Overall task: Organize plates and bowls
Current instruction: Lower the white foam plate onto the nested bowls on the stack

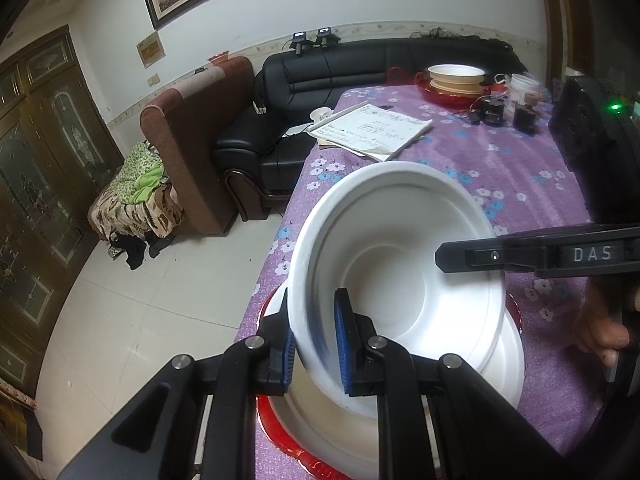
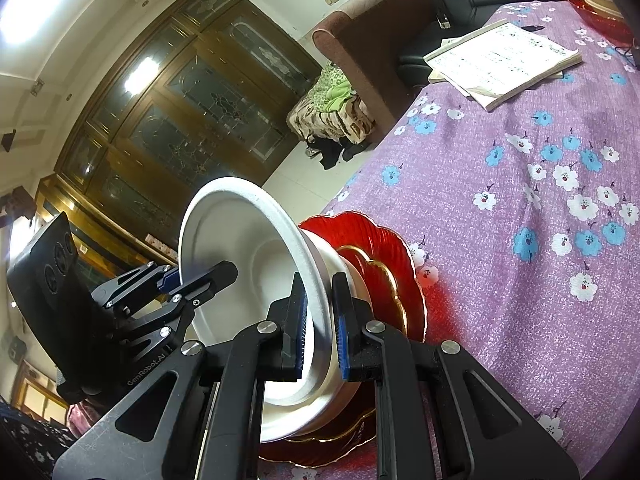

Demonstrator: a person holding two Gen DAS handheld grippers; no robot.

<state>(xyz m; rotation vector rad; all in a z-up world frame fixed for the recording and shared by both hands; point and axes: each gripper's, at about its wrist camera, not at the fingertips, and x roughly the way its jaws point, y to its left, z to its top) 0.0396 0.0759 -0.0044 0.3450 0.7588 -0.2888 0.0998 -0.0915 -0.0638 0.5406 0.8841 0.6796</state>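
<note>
A white bowl [image 1: 384, 248] is held tilted just above a white plate [image 1: 508, 364] that lies on red plates [image 1: 280, 428] on the purple flowered tablecloth. My left gripper [image 1: 316, 340] is shut on the bowl's near rim. My right gripper [image 2: 320, 328] is shut on the opposite rim of the same bowl [image 2: 240, 248]; its finger [image 1: 472, 256] shows in the left wrist view. The white plate [image 2: 340, 268] and stacked red plates [image 2: 384, 264] show under the bowl in the right wrist view. The left gripper [image 2: 176, 280] shows there too.
At the table's far end a red tray holds cream bowls [image 1: 456, 76], with small jars [image 1: 524, 108] beside it. An open notebook [image 1: 372, 128] lies near the left table edge. Beyond the edge are a black sofa [image 1: 304, 92] and a brown chair [image 1: 192, 136].
</note>
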